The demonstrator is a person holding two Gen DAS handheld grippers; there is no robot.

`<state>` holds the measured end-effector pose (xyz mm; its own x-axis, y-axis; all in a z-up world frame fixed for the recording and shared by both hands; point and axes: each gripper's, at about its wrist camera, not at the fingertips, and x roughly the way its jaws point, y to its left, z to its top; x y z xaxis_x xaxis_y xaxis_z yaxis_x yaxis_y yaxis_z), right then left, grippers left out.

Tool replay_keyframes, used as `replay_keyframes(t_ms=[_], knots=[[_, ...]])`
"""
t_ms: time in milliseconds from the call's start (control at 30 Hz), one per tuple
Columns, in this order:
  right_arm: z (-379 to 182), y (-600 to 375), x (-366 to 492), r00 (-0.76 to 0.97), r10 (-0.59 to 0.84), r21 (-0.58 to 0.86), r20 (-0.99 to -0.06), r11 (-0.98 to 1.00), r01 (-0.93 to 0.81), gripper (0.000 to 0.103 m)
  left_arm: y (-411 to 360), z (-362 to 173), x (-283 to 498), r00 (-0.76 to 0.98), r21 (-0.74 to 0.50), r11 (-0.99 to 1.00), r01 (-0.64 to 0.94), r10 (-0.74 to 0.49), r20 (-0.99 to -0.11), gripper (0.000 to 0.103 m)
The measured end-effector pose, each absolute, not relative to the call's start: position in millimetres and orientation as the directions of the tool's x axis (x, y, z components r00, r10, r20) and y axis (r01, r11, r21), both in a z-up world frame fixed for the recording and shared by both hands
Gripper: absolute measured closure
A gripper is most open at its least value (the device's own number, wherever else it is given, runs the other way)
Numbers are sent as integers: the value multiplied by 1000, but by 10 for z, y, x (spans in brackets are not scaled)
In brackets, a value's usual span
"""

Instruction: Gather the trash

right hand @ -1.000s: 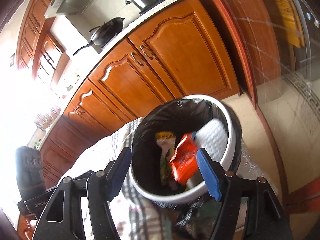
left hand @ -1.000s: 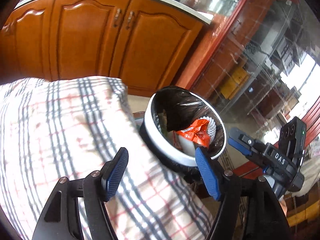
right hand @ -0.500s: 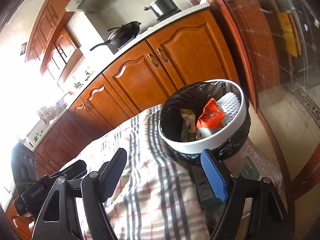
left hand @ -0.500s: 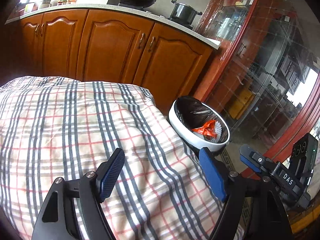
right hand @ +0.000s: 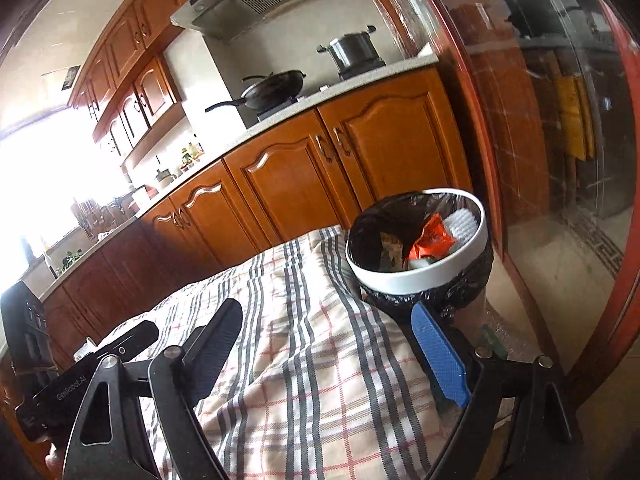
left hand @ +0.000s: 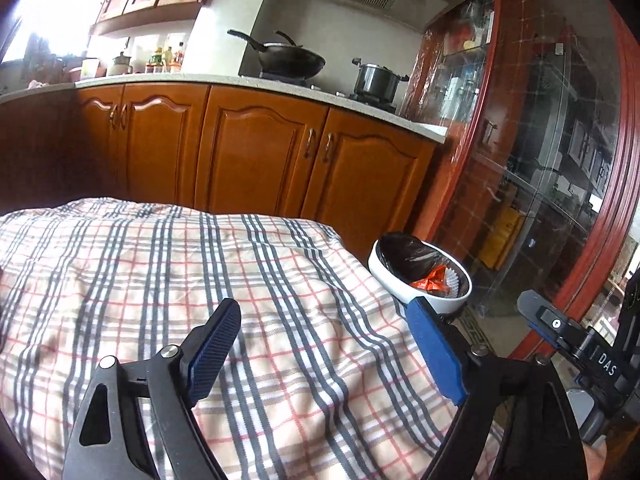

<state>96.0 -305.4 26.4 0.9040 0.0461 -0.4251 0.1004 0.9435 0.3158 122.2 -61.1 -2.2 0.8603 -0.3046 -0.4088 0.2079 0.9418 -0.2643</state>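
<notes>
A round white trash bin (left hand: 400, 282) with a black liner stands beside the table's far right corner; it also shows in the right wrist view (right hand: 416, 278). Inside lie an orange wrapper (right hand: 430, 236), a white ribbed paper cup (right hand: 464, 220) and a yellowish packet (right hand: 390, 246). My left gripper (left hand: 324, 344) is open and empty above the plaid tablecloth (left hand: 160, 280). My right gripper (right hand: 328, 348) is open and empty, above the cloth's edge in front of the bin. The right gripper's body (left hand: 580, 344) shows at the right in the left wrist view.
Wooden kitchen cabinets (left hand: 260, 168) run behind the table under a pale counter with a wok (left hand: 288, 58) and a pot (left hand: 376, 80). A glass door with a red frame (left hand: 540, 160) stands to the right. The left gripper's body (right hand: 72, 376) shows at lower left.
Both grippers have pulled back and up from the bin, which now looks smaller and farther away. More of the tablecloth and kitchen shows. Both grippers stay open.
</notes>
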Motion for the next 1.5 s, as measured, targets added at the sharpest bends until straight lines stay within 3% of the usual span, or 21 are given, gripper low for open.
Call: replay_keyframes(t_ms=[33, 233, 633, 1500], knots=[[301, -2987, 891, 919, 37, 301, -394, 949, 90, 3, -598, -30, 1121, 877, -249, 949, 193, -281, -391, 1], [264, -2631, 630, 968, -23, 146, -251, 987, 61, 0, -552, -134, 602, 944, -129, 987, 95, -131, -304, 1], [-49, -2396, 685, 940, 75, 102, -332, 994, -43, 0, -619, -402, 383, 948, -40, 999, 23, -34, -316, 1], [-23, -2369, 591, 937, -16, 42, -350, 999, 32, 0, -671, -418, 550, 931, -29, 1000, 7, -17, -365, 1]])
